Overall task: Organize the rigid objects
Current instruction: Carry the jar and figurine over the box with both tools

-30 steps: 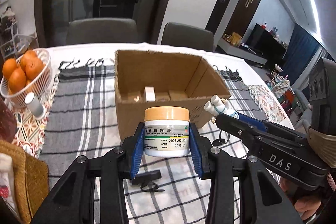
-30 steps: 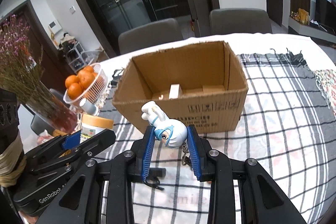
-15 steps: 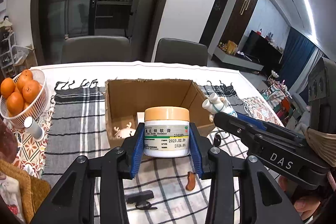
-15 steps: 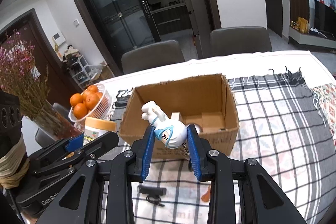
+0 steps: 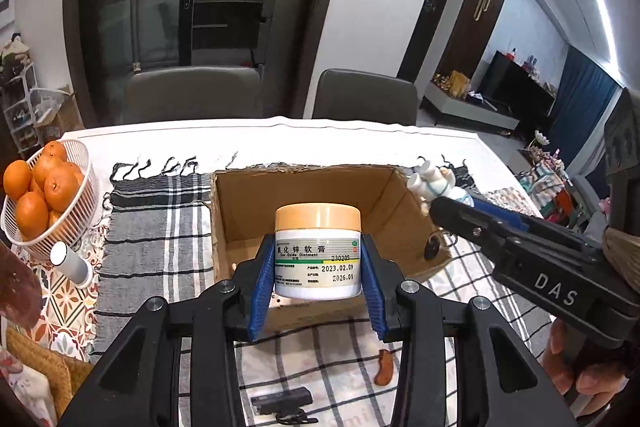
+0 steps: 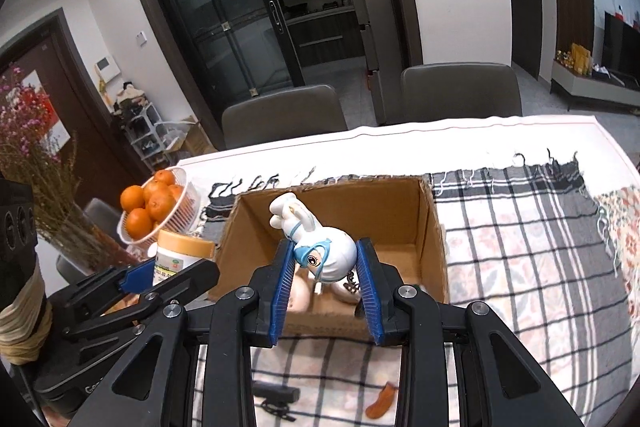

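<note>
My left gripper (image 5: 318, 281) is shut on a white ointment jar (image 5: 318, 253) with a tan lid and holds it over the near edge of an open cardboard box (image 5: 384, 195). My right gripper (image 6: 325, 277) is shut on a white bunny figurine (image 6: 320, 247) with blue goggles, held above the same box (image 6: 434, 227). The figurine also shows at the right in the left wrist view (image 5: 434, 183). The jar also shows at the left in the right wrist view (image 6: 182, 253). Small pale items lie inside the box, partly hidden.
A white basket of oranges (image 5: 44, 187) and a small white bottle (image 5: 70, 263) stand left of the box. A black clip (image 6: 276, 397) and a small brown piece (image 6: 380, 403) lie on the checked cloth (image 6: 520, 267) near me. Dried flowers (image 6: 36, 179) stand far left.
Both grippers have risen and moved forward with their objects. They were in front of the box and are now over its open top.
</note>
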